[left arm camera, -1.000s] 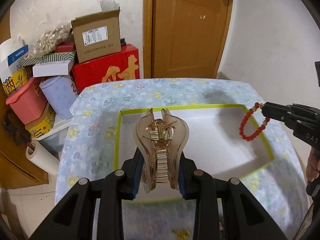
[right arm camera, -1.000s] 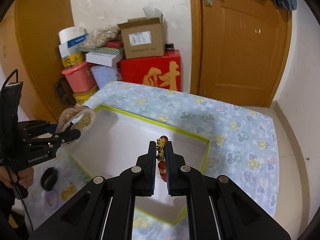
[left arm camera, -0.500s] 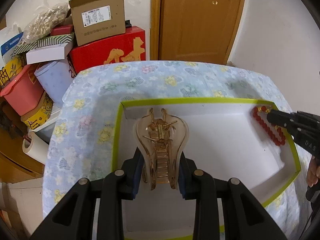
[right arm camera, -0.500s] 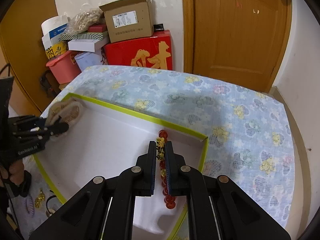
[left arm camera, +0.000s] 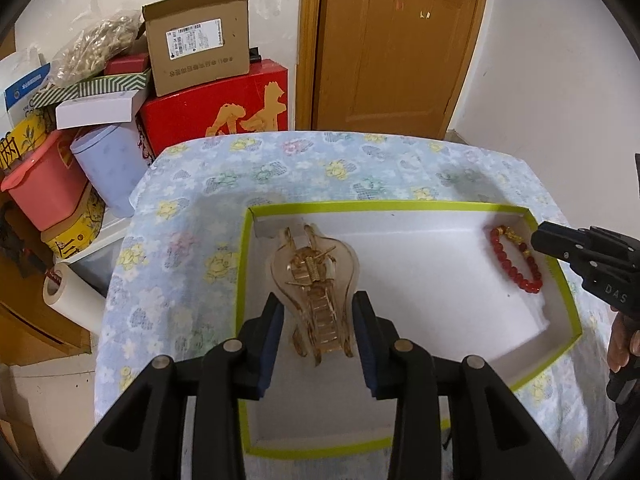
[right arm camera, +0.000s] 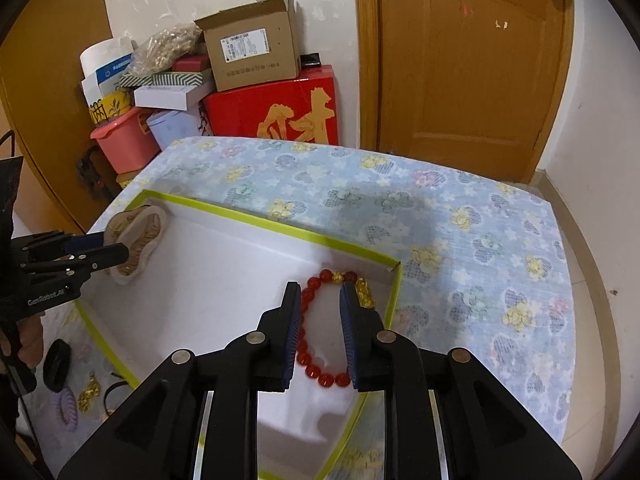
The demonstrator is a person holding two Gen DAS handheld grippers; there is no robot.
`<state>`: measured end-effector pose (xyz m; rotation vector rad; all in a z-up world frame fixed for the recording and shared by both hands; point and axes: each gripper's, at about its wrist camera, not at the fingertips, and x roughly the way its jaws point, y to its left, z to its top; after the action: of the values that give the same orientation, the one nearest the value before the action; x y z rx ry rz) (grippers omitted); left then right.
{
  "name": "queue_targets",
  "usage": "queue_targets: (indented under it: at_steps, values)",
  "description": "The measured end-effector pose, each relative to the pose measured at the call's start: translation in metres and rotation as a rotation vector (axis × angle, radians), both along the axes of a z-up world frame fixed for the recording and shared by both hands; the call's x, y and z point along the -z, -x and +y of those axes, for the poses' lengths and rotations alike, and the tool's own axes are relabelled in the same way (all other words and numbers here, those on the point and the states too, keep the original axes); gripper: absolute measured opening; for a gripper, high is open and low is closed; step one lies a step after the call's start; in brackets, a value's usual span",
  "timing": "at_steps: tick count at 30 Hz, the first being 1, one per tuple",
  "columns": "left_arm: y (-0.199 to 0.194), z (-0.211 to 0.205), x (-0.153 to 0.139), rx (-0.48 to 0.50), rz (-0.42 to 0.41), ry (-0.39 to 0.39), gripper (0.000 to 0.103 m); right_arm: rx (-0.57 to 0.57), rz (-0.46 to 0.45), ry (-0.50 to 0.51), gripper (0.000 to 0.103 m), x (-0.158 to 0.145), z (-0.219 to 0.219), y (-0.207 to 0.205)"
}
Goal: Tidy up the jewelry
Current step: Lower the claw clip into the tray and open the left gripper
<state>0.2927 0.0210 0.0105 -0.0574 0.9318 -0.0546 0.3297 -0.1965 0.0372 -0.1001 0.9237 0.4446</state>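
Note:
A white box with a green rim (left arm camera: 400, 205) (right arm camera: 280, 227) lies on the flowered table. A translucent amber hair claw clip (left arm camera: 314, 284) rests in its left part, between the fingers of my left gripper (left arm camera: 318, 312), which stand apart from it. In the right wrist view the clip (right arm camera: 138, 240) shows at the box's left corner. A red bead bracelet with gold charms (left arm camera: 516, 260) (right arm camera: 320, 320) lies on the box floor at the right wall. My right gripper (right arm camera: 320, 312) is open above it, jaws either side.
Stacked boxes, a red carton (left arm camera: 224, 112), a pink bin (left arm camera: 44, 188) and a tape roll (left arm camera: 68, 300) stand left of the table. A wooden door (left arm camera: 396, 48) is behind. Hair ties and a gold trinket (right arm camera: 88, 394) lie on the cloth left of the box.
Both grippers lowered into the box and opened. The clip and the bracelet, held before, now lie on the box floor.

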Motion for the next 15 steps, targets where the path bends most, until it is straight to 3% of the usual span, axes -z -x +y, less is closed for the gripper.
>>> queue_targets:
  at_steps: [6,15]
  values:
    - [0.022,0.0,-0.013,0.002,-0.025,0.013,0.037,0.013,-0.016,-0.023,0.03,-0.013,-0.007,0.031]
    - [0.073,-0.004,-0.031,-0.003,-0.074,0.023,0.038,0.01,-0.043,-0.06,0.031,-0.032,-0.014,0.095]
